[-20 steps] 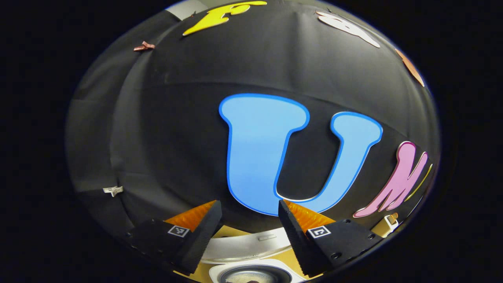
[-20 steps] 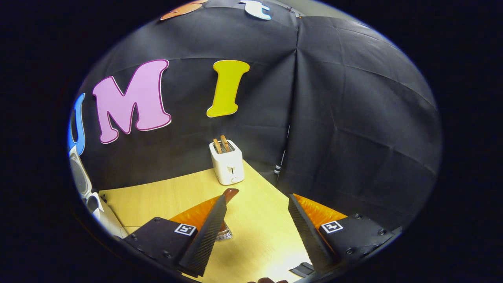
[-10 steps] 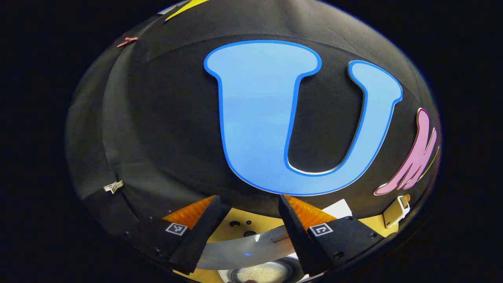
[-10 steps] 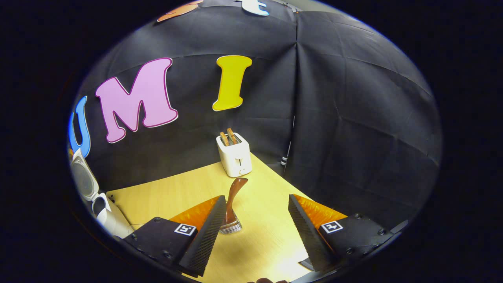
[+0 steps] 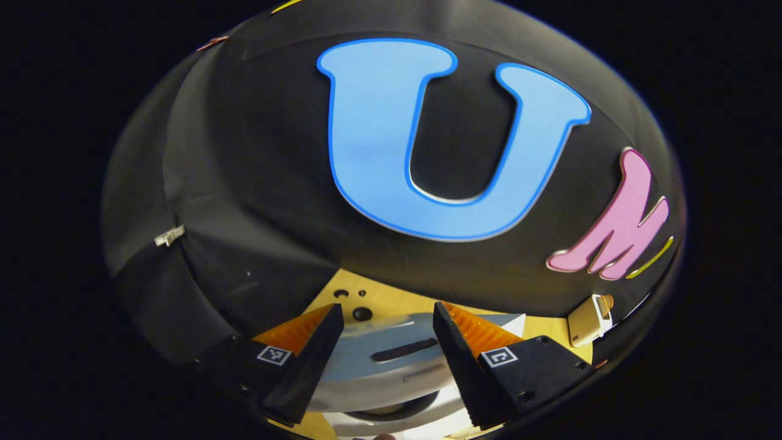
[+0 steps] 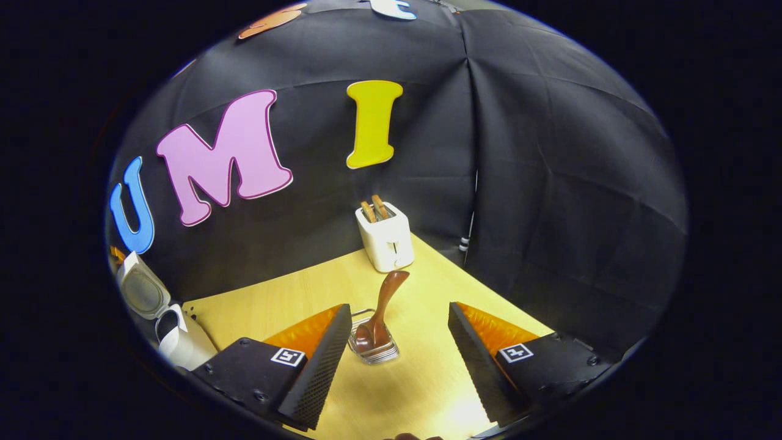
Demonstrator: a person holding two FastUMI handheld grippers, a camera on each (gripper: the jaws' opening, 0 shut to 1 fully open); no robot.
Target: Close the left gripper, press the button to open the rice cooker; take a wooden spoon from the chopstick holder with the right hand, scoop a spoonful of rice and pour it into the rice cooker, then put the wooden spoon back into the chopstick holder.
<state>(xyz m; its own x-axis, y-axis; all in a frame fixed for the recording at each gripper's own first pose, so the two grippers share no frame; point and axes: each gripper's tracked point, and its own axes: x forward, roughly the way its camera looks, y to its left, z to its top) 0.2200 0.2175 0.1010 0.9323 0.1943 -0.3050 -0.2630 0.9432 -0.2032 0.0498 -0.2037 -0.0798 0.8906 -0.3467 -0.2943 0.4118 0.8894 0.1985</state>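
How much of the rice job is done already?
The rice cooker already stands with its lid up, so the button step looks done. The right gripper, open and empty, faces the wooden spoon standing in the chopstick holder. Grabbing, scooping, pouring and returning the spoon all remain.

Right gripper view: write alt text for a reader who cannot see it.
A wooden spoon stands in a clear chopstick holder on a wooden table, between the fingers of the open right gripper. Behind stands a white toaster; at far left, an open rice cooker.
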